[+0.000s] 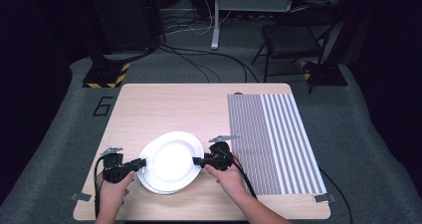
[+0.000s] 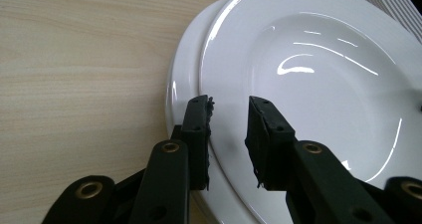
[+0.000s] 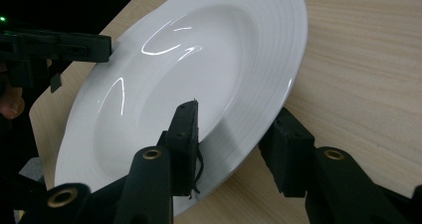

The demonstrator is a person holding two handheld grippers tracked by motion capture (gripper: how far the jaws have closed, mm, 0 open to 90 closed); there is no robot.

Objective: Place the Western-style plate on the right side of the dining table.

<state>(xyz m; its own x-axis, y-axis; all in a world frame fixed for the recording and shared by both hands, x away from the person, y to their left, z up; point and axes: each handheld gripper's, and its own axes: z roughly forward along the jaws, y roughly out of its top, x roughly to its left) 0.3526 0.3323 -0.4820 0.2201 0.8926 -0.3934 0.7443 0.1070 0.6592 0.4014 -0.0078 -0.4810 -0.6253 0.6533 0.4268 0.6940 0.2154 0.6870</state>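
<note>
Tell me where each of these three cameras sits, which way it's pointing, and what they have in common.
High view: above the person's side, looking forward and down on the table; both hands, left tongs and right tongs at the top plate.
Left gripper view: rides the left tongs, looking along their open jaws at the stacked plates' rims, lower plate peeking out.
Right gripper view: rides the right tongs, jaws straddling the top plate's rim; left tongs across it.
Shared: top plate and wooden table.
</note>
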